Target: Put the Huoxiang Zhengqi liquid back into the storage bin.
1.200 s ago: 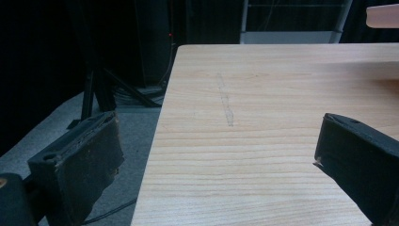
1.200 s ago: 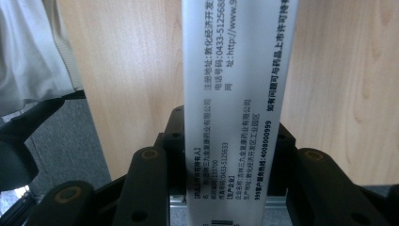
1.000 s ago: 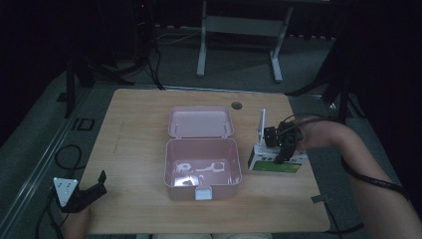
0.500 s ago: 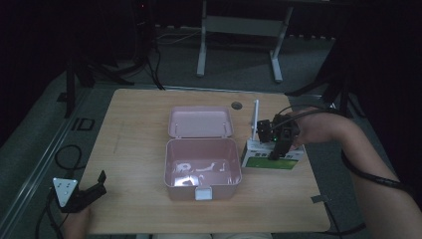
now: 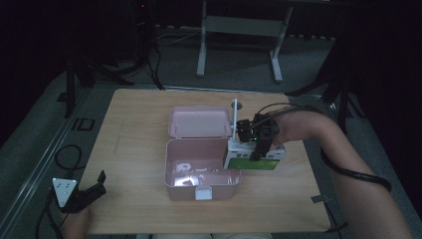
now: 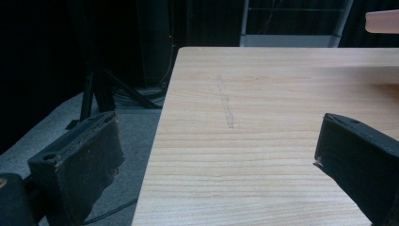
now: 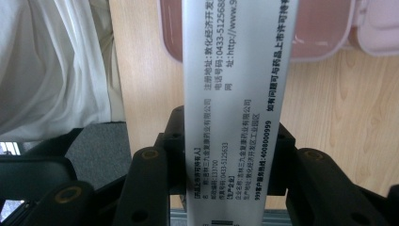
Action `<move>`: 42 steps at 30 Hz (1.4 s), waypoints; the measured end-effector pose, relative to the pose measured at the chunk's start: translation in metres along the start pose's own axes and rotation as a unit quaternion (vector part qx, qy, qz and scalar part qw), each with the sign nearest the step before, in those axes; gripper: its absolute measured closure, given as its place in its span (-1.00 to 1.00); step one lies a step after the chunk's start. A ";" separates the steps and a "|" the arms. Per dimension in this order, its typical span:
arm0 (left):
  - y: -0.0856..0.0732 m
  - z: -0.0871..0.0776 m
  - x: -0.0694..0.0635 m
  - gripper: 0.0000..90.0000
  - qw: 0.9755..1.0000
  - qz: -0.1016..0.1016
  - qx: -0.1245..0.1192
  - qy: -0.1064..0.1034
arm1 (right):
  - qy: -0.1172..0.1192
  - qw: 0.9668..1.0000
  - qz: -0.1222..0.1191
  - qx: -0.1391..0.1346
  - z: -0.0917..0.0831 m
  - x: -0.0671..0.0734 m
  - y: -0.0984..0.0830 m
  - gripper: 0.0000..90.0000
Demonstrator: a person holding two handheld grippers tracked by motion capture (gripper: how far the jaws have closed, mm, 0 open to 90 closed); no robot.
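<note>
A white and green carton [image 5: 255, 158] is clamped between the jaws of the right claw [image 5: 263, 143], gripped across its narrow white side, where small print is seen running along the face in the right claw view. The carton [image 7: 237, 94] is held at the right rim of the open pink box [image 5: 201, 172]; whether it hangs over the rim or rests on the bench [image 5: 134, 134] just beside it cannot be told. A thin white flap [image 5: 234, 119] stands up behind the claw. The grip on the narrow side is judged to be chosen because the broad face would be too wide for the jaws, and it leaves the carton free to be lowered flat into the box. The lid [image 5: 199, 121] of the box lies folded back, beyond the claw's left side, so the tray is left clear.

The left claw [image 5: 87, 191] is held open and empty, low at the bench's near corner, well apart from the box. It seems to be parked there out of the way. In its own view the jaws are seen spread wide over bare wood.
</note>
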State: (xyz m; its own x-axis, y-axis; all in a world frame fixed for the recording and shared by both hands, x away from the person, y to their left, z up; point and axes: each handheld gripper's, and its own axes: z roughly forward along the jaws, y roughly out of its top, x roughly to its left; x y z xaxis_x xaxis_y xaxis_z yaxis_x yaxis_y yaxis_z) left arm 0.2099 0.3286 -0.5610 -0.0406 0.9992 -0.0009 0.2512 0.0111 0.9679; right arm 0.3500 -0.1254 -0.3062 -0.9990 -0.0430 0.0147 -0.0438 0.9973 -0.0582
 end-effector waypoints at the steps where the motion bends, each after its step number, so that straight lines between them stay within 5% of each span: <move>1: 0.000 0.000 0.000 -0.96 1.000 0.000 0.000 0.000 | -0.001 1.000 -0.002 0.001 0.001 0.000 0.003 0.39; 26: 0.000 -0.001 0.001 -0.96 1.000 -0.005 -0.004 -0.004 | 0.008 0.999 -0.043 0.003 0.010 -0.001 0.069 0.39; 42: 0.000 0.000 0.001 -0.96 1.000 -0.002 -0.003 -0.004 | 0.021 0.998 -0.054 0.007 0.031 -0.001 0.093 0.39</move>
State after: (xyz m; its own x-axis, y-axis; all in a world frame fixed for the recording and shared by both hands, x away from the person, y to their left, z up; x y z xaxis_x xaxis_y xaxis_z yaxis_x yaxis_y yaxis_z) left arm 0.2095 0.3295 -0.5608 -0.0335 0.9994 -0.0073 0.2448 0.0153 0.9695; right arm 0.3467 -0.0347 -0.3425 -0.9872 -0.1468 0.0628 -0.1509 0.9863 -0.0671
